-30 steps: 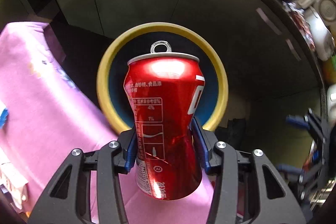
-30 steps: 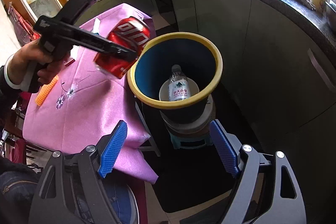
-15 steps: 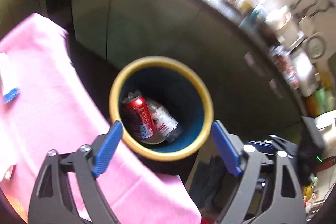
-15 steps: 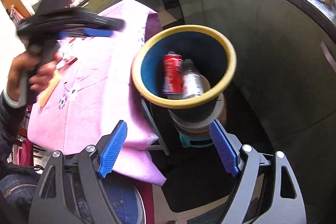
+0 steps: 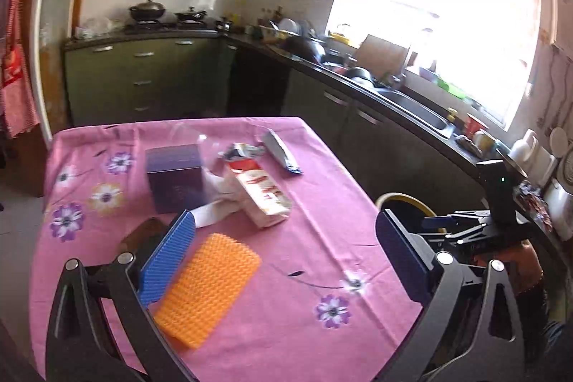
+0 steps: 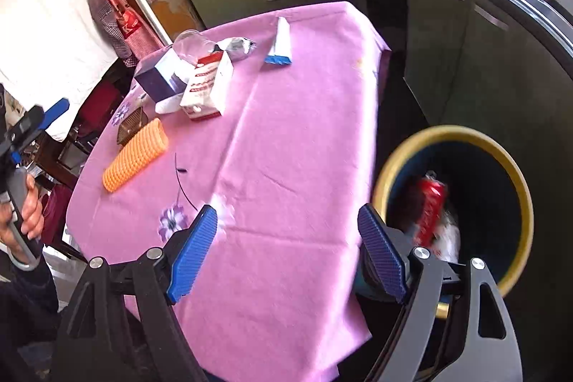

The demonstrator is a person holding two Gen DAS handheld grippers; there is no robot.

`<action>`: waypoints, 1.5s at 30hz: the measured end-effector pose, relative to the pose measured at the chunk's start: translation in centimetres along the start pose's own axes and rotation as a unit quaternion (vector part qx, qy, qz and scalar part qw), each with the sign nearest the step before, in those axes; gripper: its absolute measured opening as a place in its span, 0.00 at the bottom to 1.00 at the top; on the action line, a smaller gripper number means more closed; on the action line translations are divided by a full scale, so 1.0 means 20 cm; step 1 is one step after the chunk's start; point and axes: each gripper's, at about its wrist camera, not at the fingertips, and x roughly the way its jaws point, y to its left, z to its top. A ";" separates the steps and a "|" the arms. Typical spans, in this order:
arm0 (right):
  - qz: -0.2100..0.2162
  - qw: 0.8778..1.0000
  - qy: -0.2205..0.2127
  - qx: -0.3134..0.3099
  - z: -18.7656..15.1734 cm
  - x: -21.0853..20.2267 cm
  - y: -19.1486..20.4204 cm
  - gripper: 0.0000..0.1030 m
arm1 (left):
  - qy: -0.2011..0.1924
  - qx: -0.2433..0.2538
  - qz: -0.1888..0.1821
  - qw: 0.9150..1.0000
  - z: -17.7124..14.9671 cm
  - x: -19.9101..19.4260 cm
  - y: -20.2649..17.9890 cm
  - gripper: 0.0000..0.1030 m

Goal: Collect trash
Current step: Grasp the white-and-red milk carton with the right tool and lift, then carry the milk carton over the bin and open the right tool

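The red can (image 6: 429, 210) lies inside the yellow-rimmed blue bin (image 6: 515, 192) beside the table, next to a plastic bottle (image 6: 449, 231). The bin's rim also shows in the left wrist view (image 5: 404, 197). My left gripper (image 5: 286, 260) is open and empty above the pink table (image 5: 304, 246). My right gripper (image 6: 286, 256) is open and empty over the table's near corner. On the table lie a red-and-white carton (image 5: 261, 192), a blue-and-white wrapper (image 5: 283, 153), a crumpled silver wrapper (image 5: 240, 151) and an orange textured pad (image 5: 207, 285).
A dark purple box (image 5: 175, 178) and a clear glass (image 6: 188, 47) stand on the table, with a small brown basket (image 6: 131, 126) by the pad. Green kitchen cabinets (image 5: 143, 77) and a cluttered counter with a sink (image 5: 412, 102) run behind and to the right.
My left gripper opened and dropped the red can into the bin, then swung back over the table. My right gripper turned left from the bin toward the table.
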 end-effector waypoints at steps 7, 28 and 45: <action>0.035 0.998 -0.005 -0.056 0.37 0.33 0.41 0.78 | -0.031 -0.026 0.073 0.996 -0.10 -0.19 0.30 0.93; -0.054 0.996 0.024 -0.061 0.59 1.00 0.63 0.53 | -0.014 -0.036 0.052 0.998 -0.20 -0.16 0.43 0.93; 0.000 0.998 -0.063 -0.001 0.25 0.34 0.41 0.52 | -0.027 0.019 0.071 0.997 -0.21 -0.15 0.29 0.93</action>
